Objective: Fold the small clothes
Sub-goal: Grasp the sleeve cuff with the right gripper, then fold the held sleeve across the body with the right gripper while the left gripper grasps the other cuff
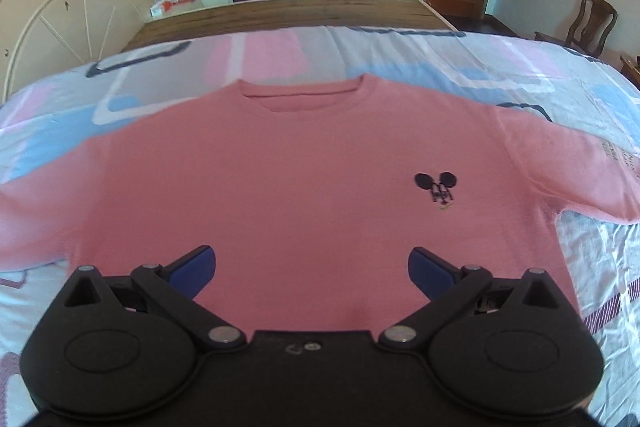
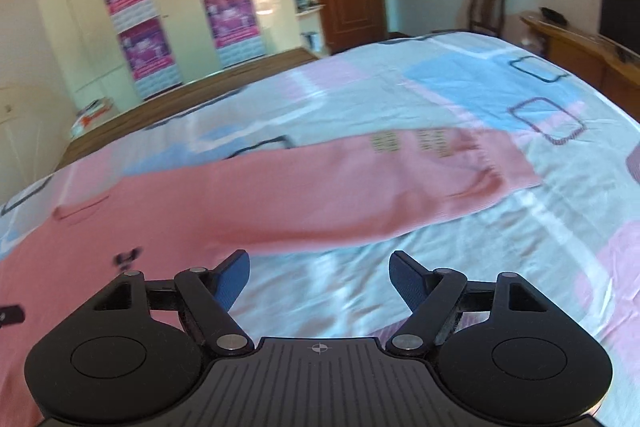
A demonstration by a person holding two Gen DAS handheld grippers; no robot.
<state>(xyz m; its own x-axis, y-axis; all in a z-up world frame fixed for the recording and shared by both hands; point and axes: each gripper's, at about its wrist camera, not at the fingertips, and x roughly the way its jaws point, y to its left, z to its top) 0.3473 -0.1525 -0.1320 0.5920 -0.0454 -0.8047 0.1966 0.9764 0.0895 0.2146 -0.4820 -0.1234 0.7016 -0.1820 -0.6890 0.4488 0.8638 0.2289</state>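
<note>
Across the middle of the bed lies the pink sweatshirt (image 1: 288, 179), spread flat and face up, collar (image 1: 304, 93) pointing toward the wardrobe, sleeves stretched out to either side. Looks like soft knit: light, limp, no stiffness to speak of, likely to drape and sag from any single pinch point and to drag folds along with it. Grips well rather than slips, and clings a little to the bedsheet (image 2: 460, 99) underneath, so best lifted clear rather than slid. Nothing fragile about it. Carries a small dark chest emblem (image 1: 436, 189) and printed lettering on the right sleeve (image 2: 360, 183), which runs out across the bedsheet to a cuff (image 2: 508, 167) slightly rumpled at the end; motion blur in the right view makes the finer creases hard to read.

Sensible holds: the cuff or sleeve edge for turning the sleeve in over the body, then the hem and shoulder seam on one side for the lengthwise fold. Better to pinch a doubled edge than a flat panel, since a single layer may pull up the sheet too.

Hovering low over the hem end of the body, left gripper (image 1: 312, 267), jaws apart and empty. Off past the garment's side, over bare sheet just below the sleeve, right gripper (image 2: 320, 275), jaws likewise apart, holding nothing.
</note>
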